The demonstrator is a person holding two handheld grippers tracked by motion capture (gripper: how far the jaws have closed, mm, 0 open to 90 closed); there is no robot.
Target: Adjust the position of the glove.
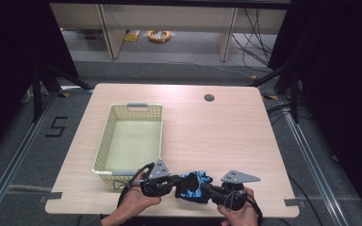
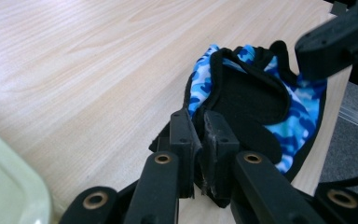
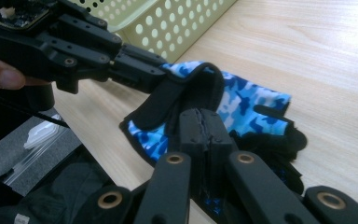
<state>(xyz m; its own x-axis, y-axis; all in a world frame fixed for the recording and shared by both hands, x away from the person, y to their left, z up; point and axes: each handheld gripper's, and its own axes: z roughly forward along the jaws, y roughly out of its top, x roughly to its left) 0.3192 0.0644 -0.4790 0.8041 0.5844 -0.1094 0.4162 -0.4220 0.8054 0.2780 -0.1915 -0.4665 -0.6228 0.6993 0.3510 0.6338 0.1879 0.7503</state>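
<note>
Cloth glove [image 2: 261, 107], matt wood-grain table [image 2: 74, 70]

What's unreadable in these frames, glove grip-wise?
- Glove fingers, high view: too small, hand-held grippers overlap it.
- Pinched cuff edge, left gripper view: hidden between the left hand-held gripper jaws.
- Glove underside, right gripper view: hidden behind the right hand-held gripper.

Table [image 1: 226, 127], light wood, round hole [image 1: 209, 98] near far edge. Basket [image 1: 104, 141], pale yellow, at left. Glove [image 1: 194, 184], blue camouflage and black, at near edge, between left gripper [image 1: 173, 181] and right gripper [image 1: 206, 188], both touching it.
</note>
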